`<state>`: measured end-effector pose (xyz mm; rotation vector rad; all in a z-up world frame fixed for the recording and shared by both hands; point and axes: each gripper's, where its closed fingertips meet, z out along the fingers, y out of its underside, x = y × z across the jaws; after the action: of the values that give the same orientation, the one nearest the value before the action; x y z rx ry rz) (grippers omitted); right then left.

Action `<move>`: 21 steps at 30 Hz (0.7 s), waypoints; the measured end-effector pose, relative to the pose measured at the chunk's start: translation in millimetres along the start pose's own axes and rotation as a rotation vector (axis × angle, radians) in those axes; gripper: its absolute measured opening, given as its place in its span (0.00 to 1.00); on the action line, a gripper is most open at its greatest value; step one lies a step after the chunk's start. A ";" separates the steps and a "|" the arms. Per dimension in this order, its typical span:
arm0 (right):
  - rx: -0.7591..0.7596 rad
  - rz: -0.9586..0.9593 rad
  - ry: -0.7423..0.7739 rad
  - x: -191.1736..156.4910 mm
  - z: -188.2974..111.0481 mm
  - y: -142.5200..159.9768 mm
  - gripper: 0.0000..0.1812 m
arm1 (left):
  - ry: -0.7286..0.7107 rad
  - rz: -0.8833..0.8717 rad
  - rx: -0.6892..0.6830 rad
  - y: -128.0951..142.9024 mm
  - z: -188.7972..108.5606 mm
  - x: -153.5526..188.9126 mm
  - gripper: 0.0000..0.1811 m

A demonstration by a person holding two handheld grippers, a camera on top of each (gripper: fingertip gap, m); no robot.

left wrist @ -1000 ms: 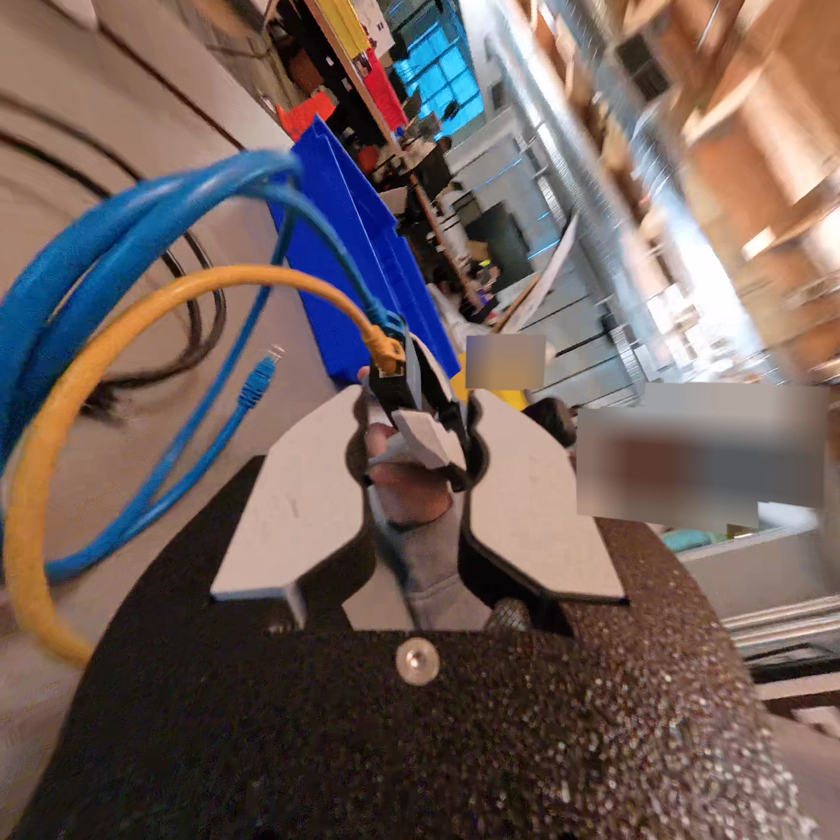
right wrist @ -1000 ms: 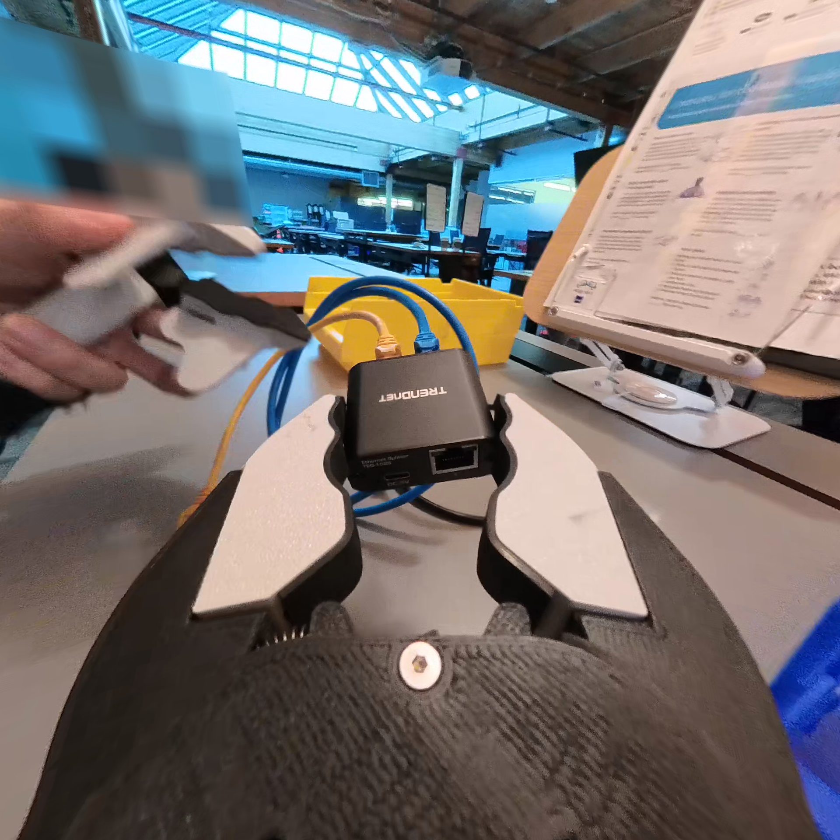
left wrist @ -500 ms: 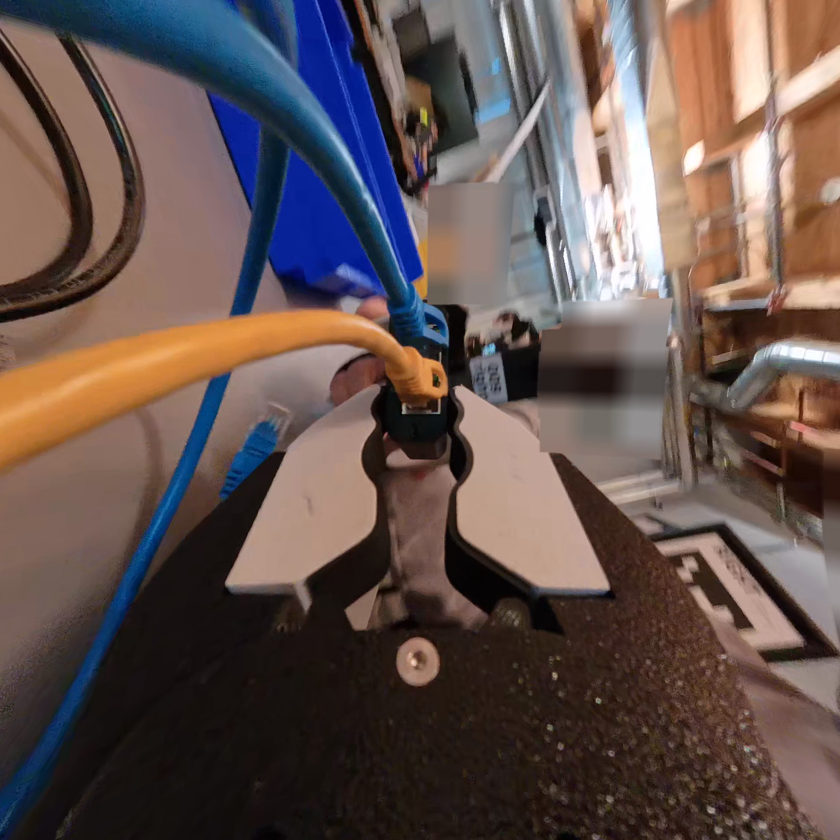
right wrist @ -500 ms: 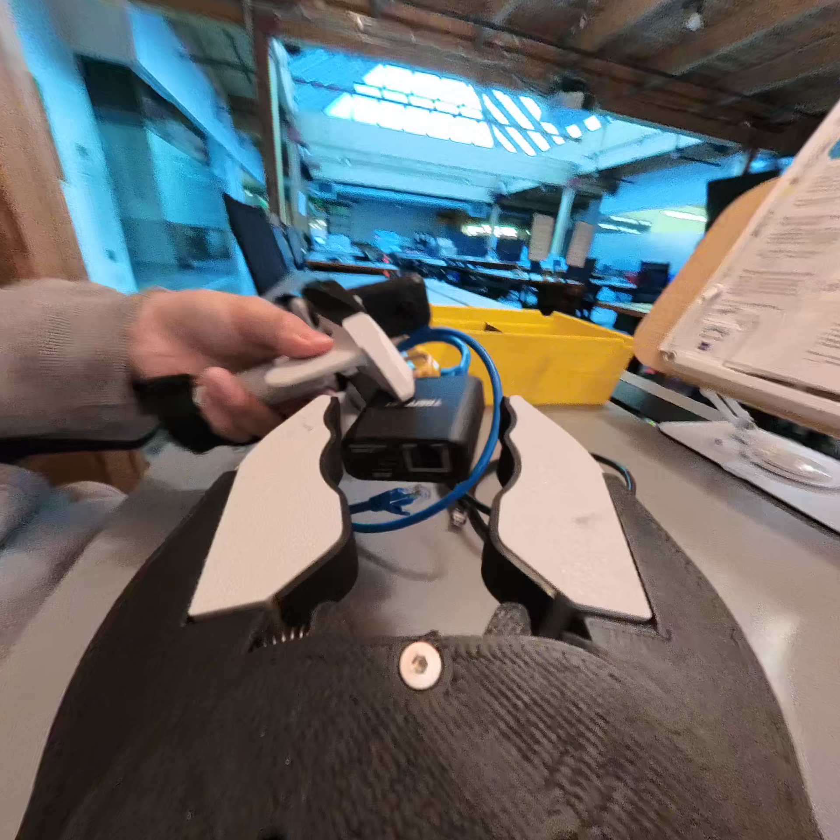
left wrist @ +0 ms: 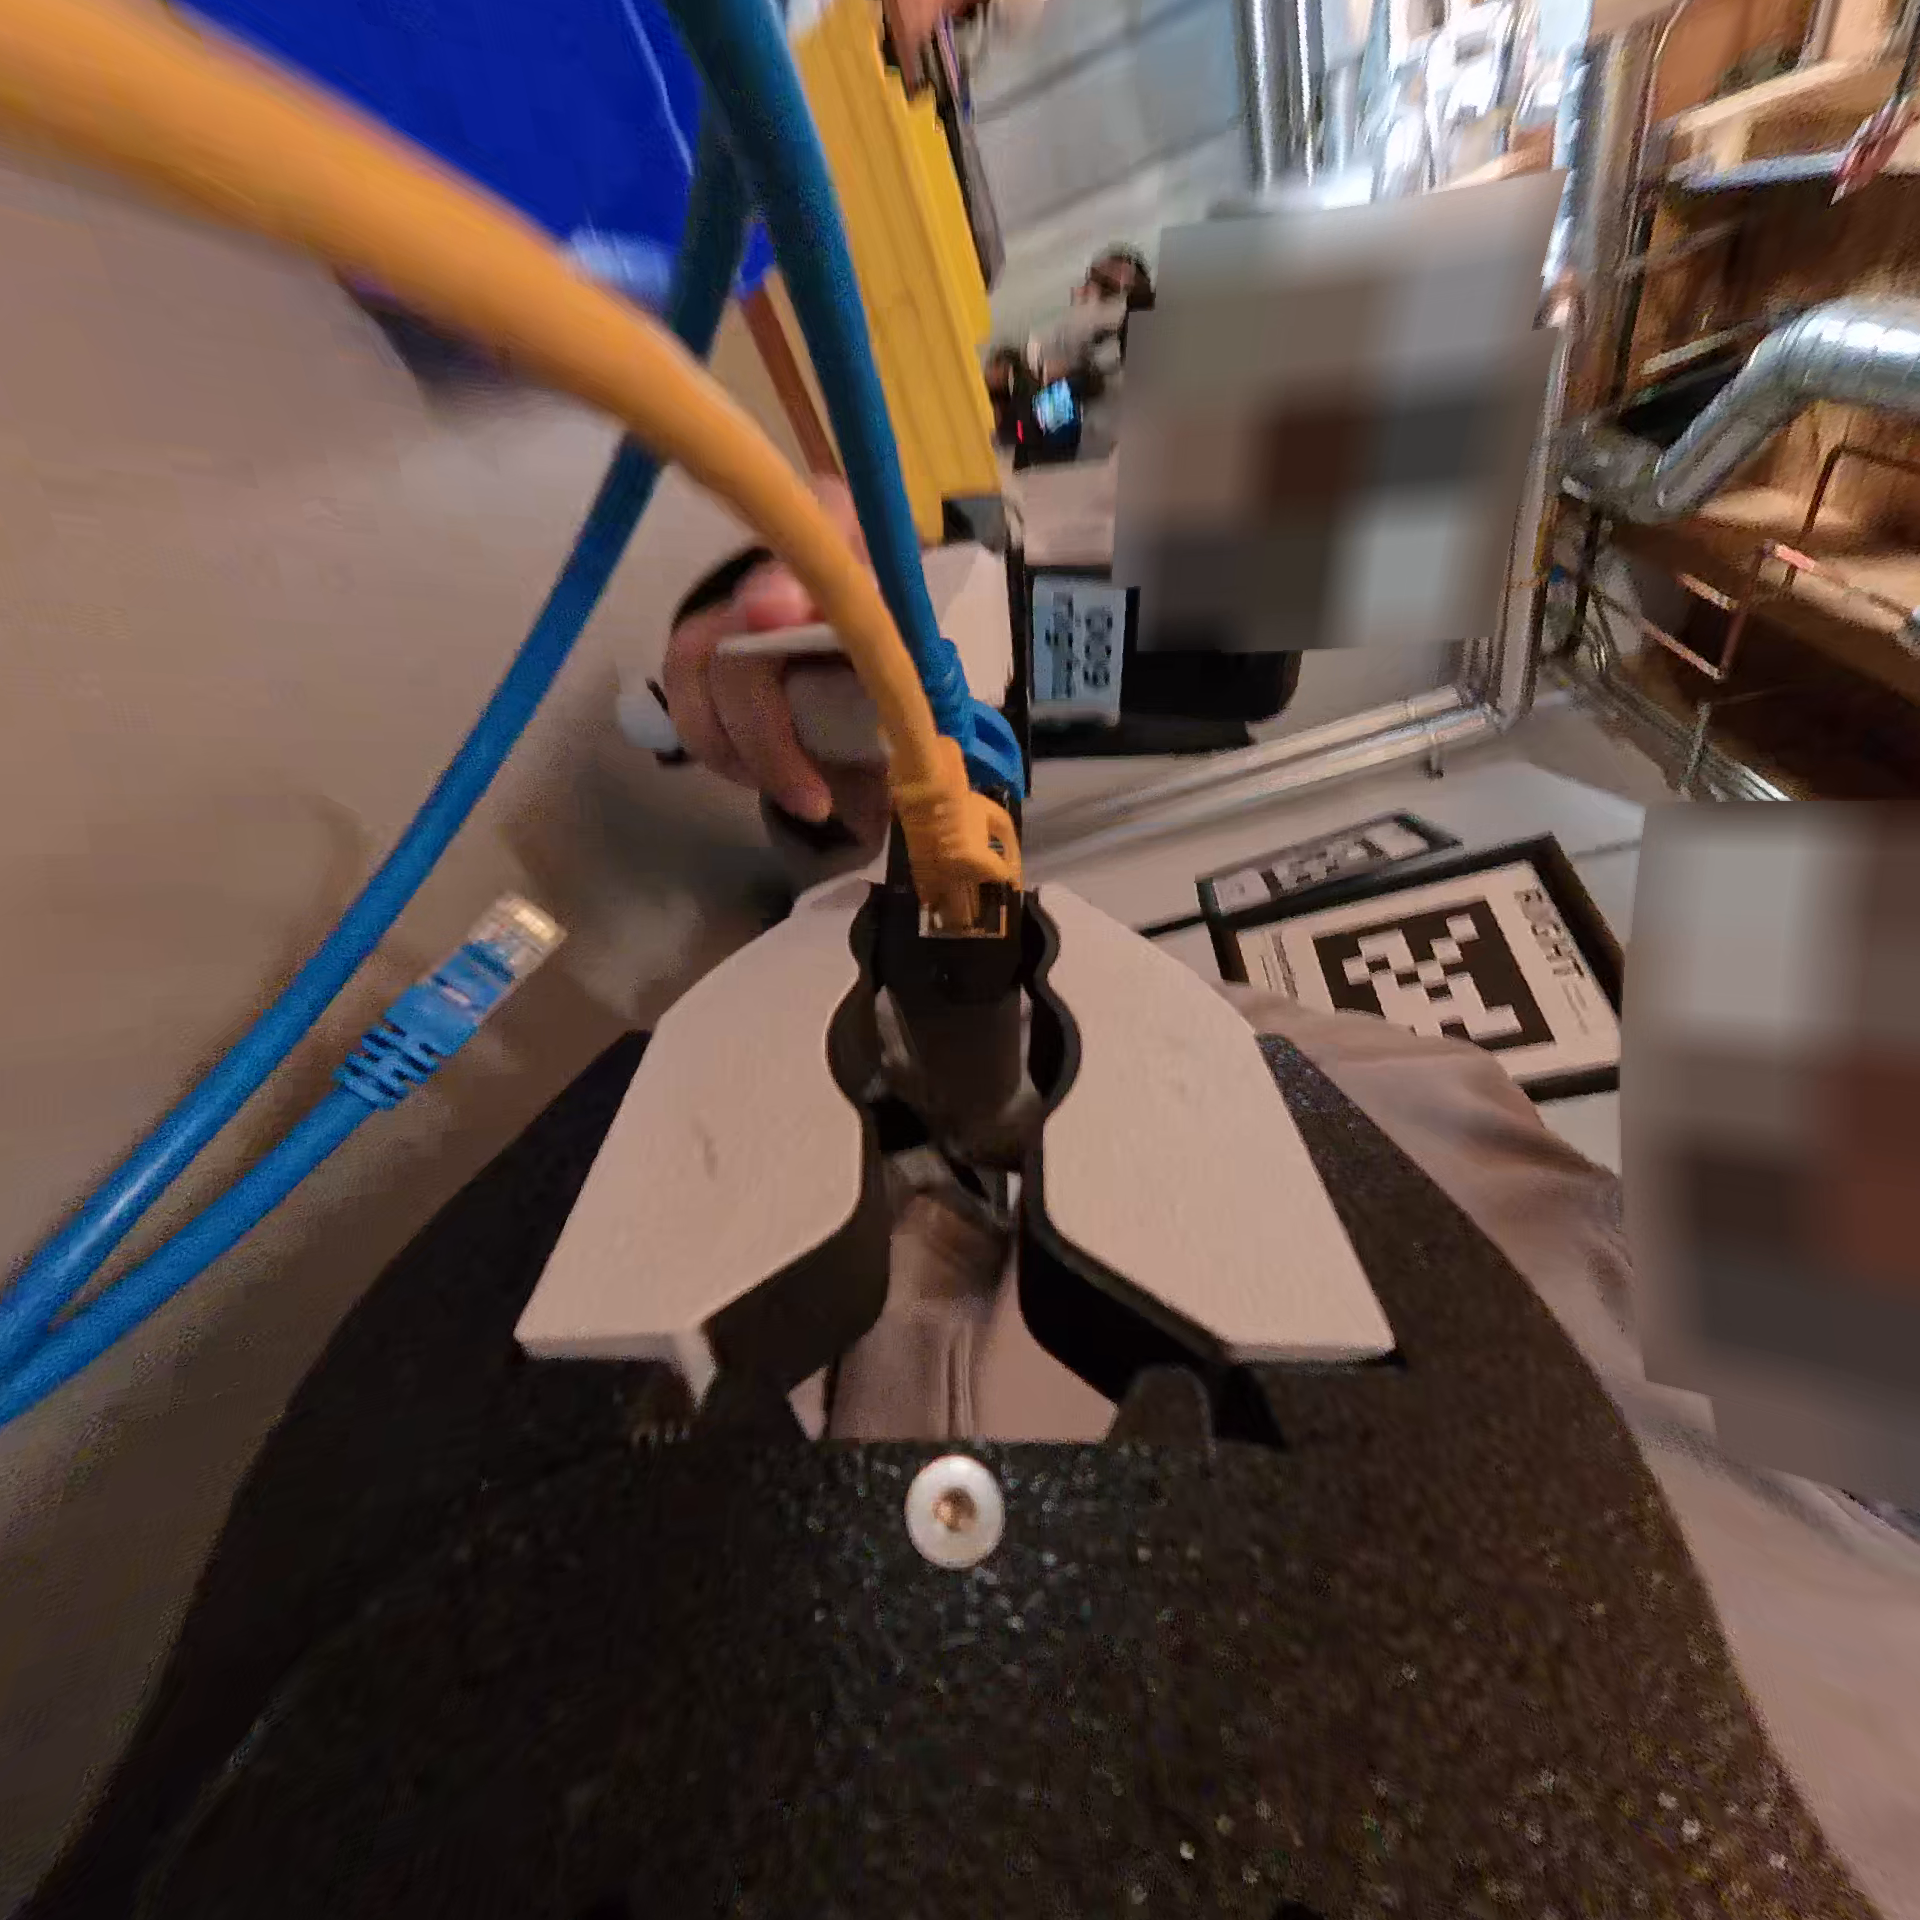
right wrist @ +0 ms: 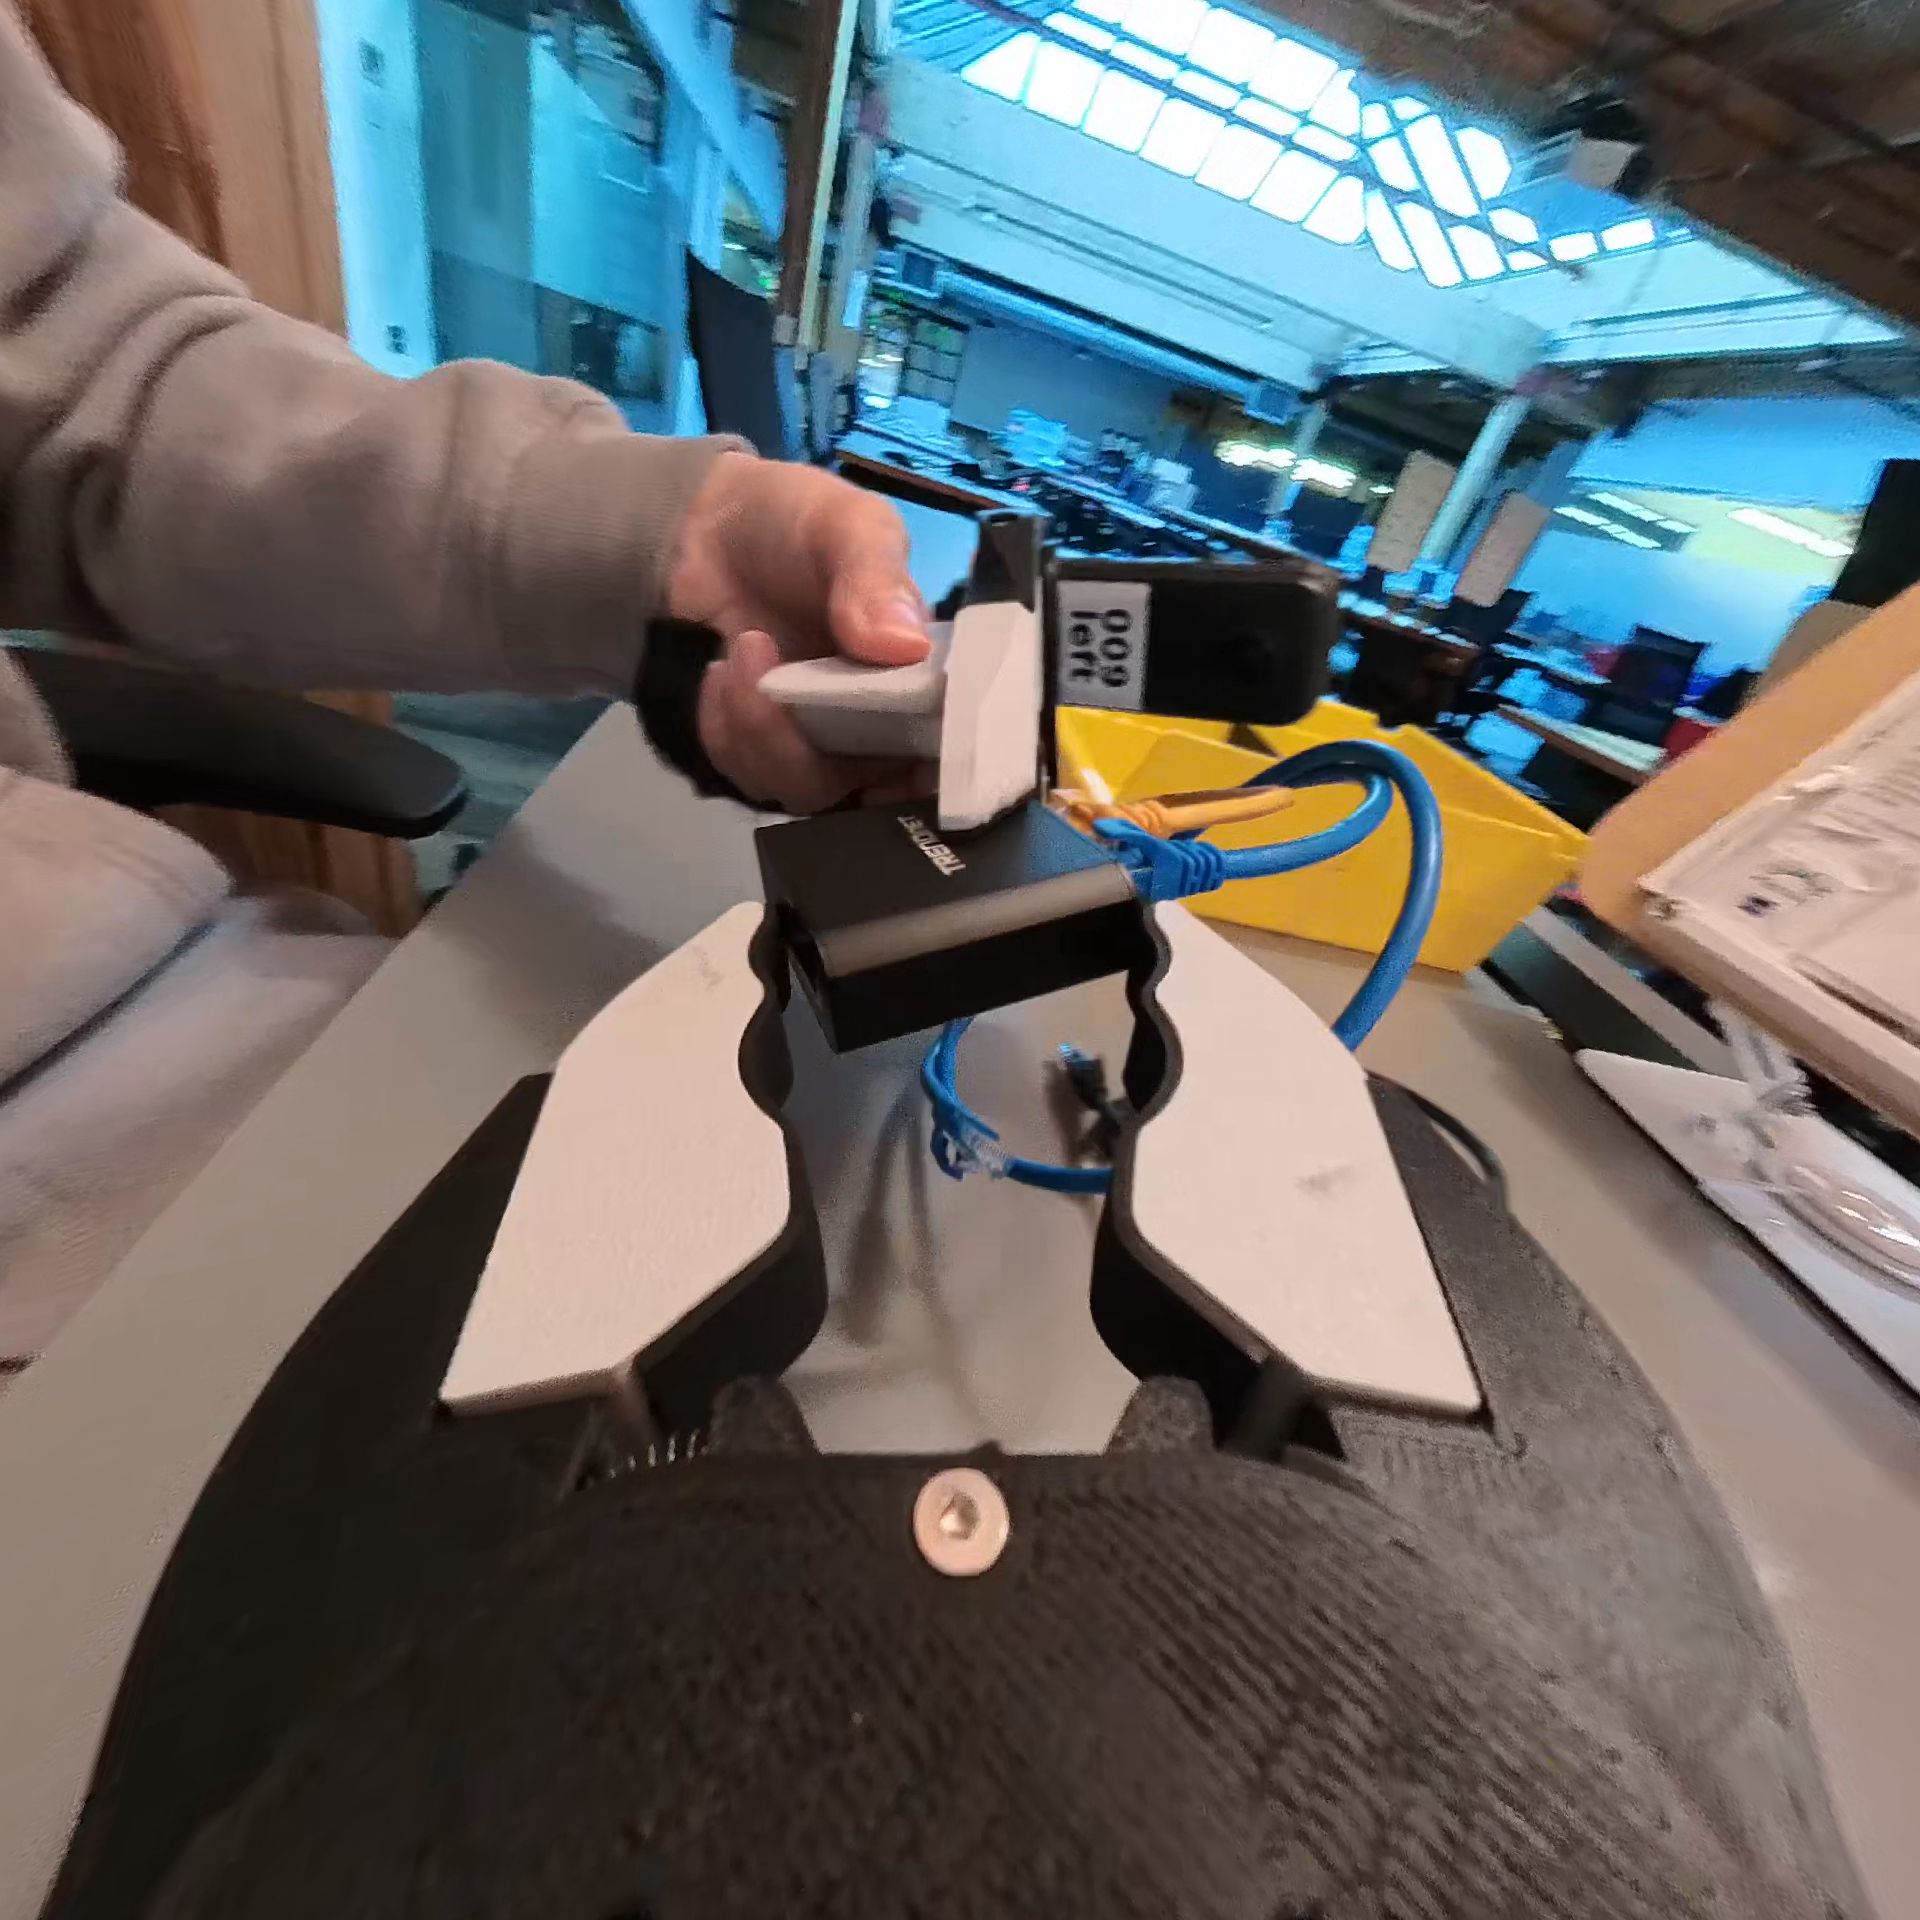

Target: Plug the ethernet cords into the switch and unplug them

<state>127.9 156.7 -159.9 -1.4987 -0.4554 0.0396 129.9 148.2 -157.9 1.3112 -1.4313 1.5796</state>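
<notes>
daylight pours through a skylight (right wrist: 1299,145) high in the right wrist view, tinting the hall blue and leaving soft glare on the grey table (right wrist: 1621,1351). both views bend strongly at the edges. in the left wrist view the yellow cord (left wrist: 436,260) and blue cord (left wrist: 312,997) smear with blur.

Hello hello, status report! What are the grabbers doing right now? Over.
Both hand-held grippers on the switch: right clamps its sides, left pinches it. Yellow cord, blue cord plugged in. Nothing blocking.
</notes>
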 end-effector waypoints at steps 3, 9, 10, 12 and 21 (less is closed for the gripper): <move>-0.056 -0.024 0.188 24.7 2.9 2.9 0.35 | -0.097 0.090 0.195 -23.6 -9.5 -5.5 0.23; -0.052 -0.040 0.566 57.6 2.0 -5.4 0.34 | -0.093 0.069 0.549 -31.4 -26.0 -9.0 0.26; -0.042 -0.052 0.593 56.3 4.6 -7.6 0.34 | -0.040 0.040 0.579 -31.3 -26.8 -7.7 0.25; -0.044 -0.086 0.601 51.0 11.2 -7.9 0.33 | 0.042 -0.013 0.607 -30.3 -29.8 -9.6 0.25; 0.040 -0.219 0.556 40.0 8.4 -24.5 0.33 | 0.520 -0.356 0.656 -26.4 -27.9 7.2 0.25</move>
<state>155.7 174.6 -125.6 -1.3421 -0.1628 -0.5259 144.7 179.4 -139.9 1.2589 -0.3437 2.0101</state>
